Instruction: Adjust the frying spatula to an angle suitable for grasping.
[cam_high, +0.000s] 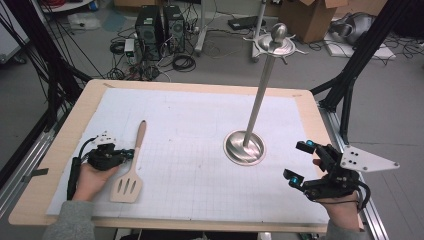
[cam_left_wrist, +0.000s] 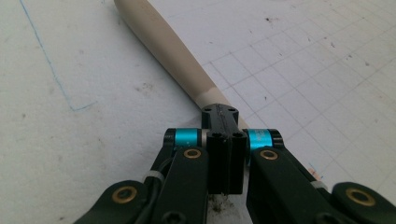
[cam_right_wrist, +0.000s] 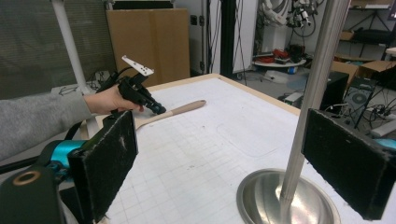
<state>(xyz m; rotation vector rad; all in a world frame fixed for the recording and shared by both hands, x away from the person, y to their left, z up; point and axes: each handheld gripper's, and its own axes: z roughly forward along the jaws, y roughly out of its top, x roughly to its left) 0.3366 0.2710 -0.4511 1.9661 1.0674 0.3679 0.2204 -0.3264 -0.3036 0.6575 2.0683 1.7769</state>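
At the left, on the paper-covered bench (cam_high: 75, 125): a wooden spatula (cam_high: 134, 162), flat, long axis running away from the person, slotted blade at the near end, handle tip at the far end and tilted slightly right. Just left of it, the left gripper (cam_high: 131, 153), aimed across the handle from the left, tips touching the narrow neck between blade and grip. Fingers (cam_left_wrist: 219, 154) clenched fully together in the left gripper view, no gap and no wood visible between the pads; handle stretching away past the tips. Pressing on the neck rather than clamping it, as far as can be judged. Clearly the nearer hand to the spatula.

Right of centre: a metal stand (cam_high: 260, 100), round base on the bench, tall pole upright, well apart from the spatula.

At the far right: the right gripper (cam_high: 299, 161), near the stand's base, pointing left toward it. Fingers (cam_right_wrist: 109, 163) spread wide and released, grasping nothing, the pole showing beyond them without contact.

Likely needed next: reopening the left fingers and straddling the neck across its width before any lift.
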